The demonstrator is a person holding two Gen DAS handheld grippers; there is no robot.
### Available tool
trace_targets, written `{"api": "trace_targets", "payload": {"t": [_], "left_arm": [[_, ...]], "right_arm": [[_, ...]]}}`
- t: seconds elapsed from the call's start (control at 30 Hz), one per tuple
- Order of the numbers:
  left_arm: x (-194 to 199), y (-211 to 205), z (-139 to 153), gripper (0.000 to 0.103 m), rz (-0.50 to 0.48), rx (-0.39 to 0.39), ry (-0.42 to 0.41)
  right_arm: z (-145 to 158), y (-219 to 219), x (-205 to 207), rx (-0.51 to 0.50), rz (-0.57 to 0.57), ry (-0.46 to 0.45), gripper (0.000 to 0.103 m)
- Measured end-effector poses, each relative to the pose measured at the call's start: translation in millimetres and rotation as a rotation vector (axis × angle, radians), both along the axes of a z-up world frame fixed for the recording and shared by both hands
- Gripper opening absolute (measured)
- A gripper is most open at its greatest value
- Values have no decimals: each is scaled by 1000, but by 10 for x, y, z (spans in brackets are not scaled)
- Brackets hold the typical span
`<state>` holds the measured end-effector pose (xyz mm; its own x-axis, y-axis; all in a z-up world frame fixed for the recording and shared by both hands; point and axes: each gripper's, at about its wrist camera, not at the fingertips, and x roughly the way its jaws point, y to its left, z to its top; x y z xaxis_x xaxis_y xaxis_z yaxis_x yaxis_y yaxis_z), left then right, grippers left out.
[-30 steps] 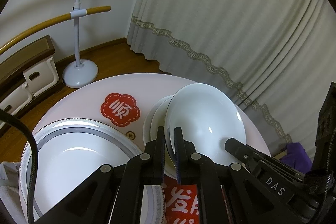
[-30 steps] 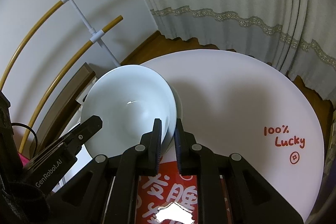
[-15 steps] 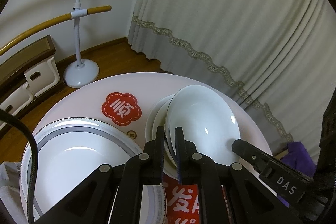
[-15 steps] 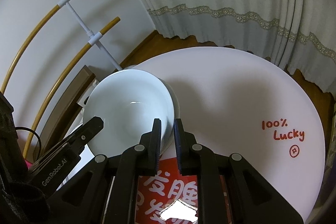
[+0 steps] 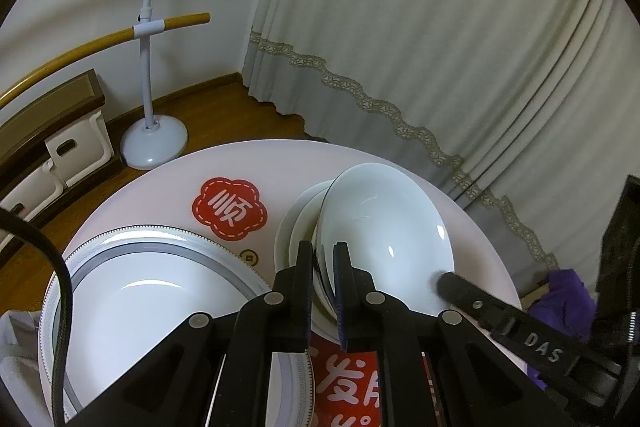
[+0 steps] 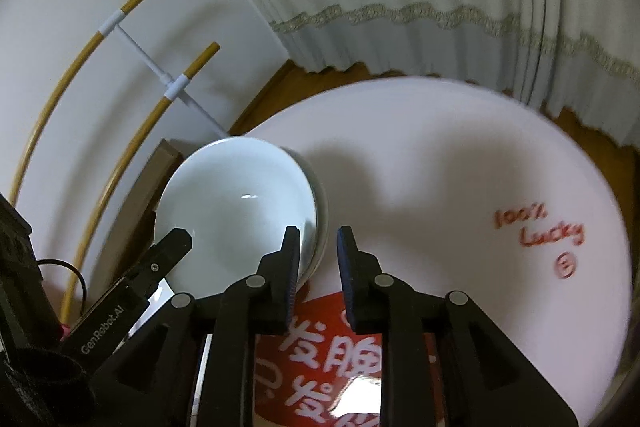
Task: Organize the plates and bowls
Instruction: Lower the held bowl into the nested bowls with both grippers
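Note:
A tilted white bowl (image 5: 384, 227) leans on two lower white bowls (image 5: 294, 227) on the round white table (image 5: 168, 179). My left gripper (image 5: 322, 263) is shut on the tilted bowl's near rim. In the right wrist view the same bowl (image 6: 240, 207) lies left of my right gripper (image 6: 318, 247). Its jaws are opening: the rim sits by the left pad, and only bare table shows between the pads. One of the right gripper's fingers (image 5: 460, 287) shows at the bowl's right edge. A large grey-banded plate (image 5: 140, 291) lies at the left.
A red sticker (image 5: 229, 209) marks the table beside the bowls. A white stand's base (image 5: 154, 143) and storage boxes (image 5: 76, 151) are on the wooden floor beyond. Curtains (image 5: 440, 47) hang behind, purple cloth (image 5: 568, 291) lies right, and a black cable (image 5: 60, 287) crosses the plate.
The right gripper's jaws have parted and come off the bowl's rim, and its view has rolled a little. The left gripper keeps its grip in place.

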<state>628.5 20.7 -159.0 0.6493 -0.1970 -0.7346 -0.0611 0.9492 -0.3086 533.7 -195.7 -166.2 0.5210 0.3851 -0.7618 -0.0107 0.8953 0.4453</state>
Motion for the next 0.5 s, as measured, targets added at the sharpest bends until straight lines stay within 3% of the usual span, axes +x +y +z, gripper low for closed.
{"api": "trace_targets", "payload": {"t": [0.3,0.5], "left_arm": [[7,-9,20,6,-7,7,-1],[9,-6,42,7,-14,13,7]], "right_arm": [[-165,-10,76,87,9,38,20],[-158,20,68,78,5,30,19]]}}
